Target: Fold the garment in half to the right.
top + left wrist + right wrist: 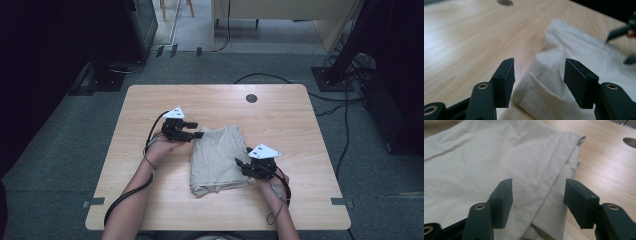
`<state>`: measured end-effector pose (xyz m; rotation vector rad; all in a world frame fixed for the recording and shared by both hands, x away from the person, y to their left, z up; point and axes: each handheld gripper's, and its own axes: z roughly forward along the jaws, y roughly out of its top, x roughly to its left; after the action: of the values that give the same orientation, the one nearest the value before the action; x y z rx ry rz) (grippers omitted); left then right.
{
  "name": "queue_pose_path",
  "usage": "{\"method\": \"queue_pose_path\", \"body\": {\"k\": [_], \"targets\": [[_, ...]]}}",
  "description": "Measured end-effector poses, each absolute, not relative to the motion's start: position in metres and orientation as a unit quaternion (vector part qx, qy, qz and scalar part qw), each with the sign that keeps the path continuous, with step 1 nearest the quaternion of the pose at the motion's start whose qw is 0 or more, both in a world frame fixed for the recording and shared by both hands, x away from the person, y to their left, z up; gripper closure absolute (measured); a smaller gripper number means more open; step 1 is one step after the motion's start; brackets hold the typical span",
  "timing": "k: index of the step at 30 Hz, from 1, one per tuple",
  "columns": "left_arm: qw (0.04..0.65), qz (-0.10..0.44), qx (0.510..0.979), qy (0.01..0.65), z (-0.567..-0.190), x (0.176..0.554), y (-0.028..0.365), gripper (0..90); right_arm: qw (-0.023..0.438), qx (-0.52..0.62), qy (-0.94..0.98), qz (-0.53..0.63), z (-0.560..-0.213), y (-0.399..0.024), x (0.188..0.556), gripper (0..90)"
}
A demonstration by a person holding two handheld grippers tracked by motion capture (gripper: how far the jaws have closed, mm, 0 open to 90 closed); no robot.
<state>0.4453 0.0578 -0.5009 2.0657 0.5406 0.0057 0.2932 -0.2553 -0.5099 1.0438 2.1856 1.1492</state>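
A light wooden tabletop (150,200) is standing on grey carpet, carrying one folded beige cloth (217,157). Two claws, left claw (199,130) and right claw (240,161), are hovering spread at its edges, pinching nothing.

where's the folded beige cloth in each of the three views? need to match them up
High view: the folded beige cloth lies at table centre, between the two grippers.
Left gripper view: it fills the right half, one corner between the open black jaws.
Right gripper view: it covers the left and centre, its folded edge running between the open jaws.
Shared landmark: the dark round hole in the wooden table, top of the left gripper view, top right of the right gripper view.
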Motion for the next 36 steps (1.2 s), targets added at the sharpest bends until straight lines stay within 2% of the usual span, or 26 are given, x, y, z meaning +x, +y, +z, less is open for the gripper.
{"method": "queue_pose_path", "body": {"k": [2,6,8,11,13,17,20,24,26,29,33,34,35,36], "targets": [[0.479,-0.003,0.850,0.218,-0.505,0.446,0.056,41.9,0.222,0.387,0.795,0.411,-0.513,-0.256,0.296,39.0],[0.490,-0.025,0.842,0.223,-0.508,0.447,0.057,51.8,0.202,0.404,0.795,0.406,-0.518,-0.256,0.301,40.8],[0.490,-0.027,0.842,0.224,-0.508,0.447,0.056,57.9,0.193,0.406,0.796,0.406,-0.518,-0.255,0.301,52.7],[0.489,-0.023,0.841,0.229,-0.508,0.446,0.055,64.7,0.208,0.403,0.802,0.389,-0.516,-0.251,0.299,72.9],[0.489,-0.016,0.841,0.232,-0.507,0.445,0.054,67.8,0.206,0.408,0.800,0.389,-0.514,-0.251,0.298,79.5],[0.488,-0.004,0.841,0.235,-0.506,0.444,0.053,74.2,0.203,0.414,0.795,0.393,-0.509,-0.252,0.294,84.5],[0.485,0.004,0.842,0.237,-0.505,0.443,0.052,74.2,0.209,0.414,0.795,0.390,-0.505,-0.253,0.290,85.7],[0.489,0.003,0.838,0.244,-0.506,0.443,0.054,71.3,0.200,0.418,0.800,0.382,-0.505,-0.257,0.286,87.8],[0.490,0.002,0.835,0.251,-0.507,0.444,0.054,62.6,0.200,0.417,0.802,0.378,-0.508,-0.256,0.286,87.3],[0.510,0.008,0.820,0.258,-0.505,0.444,0.057,52.6,0.202,0.411,0.798,0.392,-0.507,-0.258,0.285,78.9],[0.529,0.029,0.806,0.265,-0.498,0.444,0.060,44.9,0.215,0.399,0.794,0.405,-0.502,-0.257,0.286,68.2],[0.530,0.038,0.804,0.268,-0.496,0.444,0.060,44.3,0.214,0.395,0.793,0.410,-0.501,-0.256,0.286,68.2],[0.530,0.045,0.802,0.272,-0.495,0.445,0.061,39.8,0.212,0.388,0.796,0.413,-0.500,-0.255,0.286,66.7],[0.531,0.050,0.799,0.277,-0.494,0.446,0.062,40.1,0.218,0.384,0.796,0.413,-0.500,-0.253,0.286,65.6]]}}
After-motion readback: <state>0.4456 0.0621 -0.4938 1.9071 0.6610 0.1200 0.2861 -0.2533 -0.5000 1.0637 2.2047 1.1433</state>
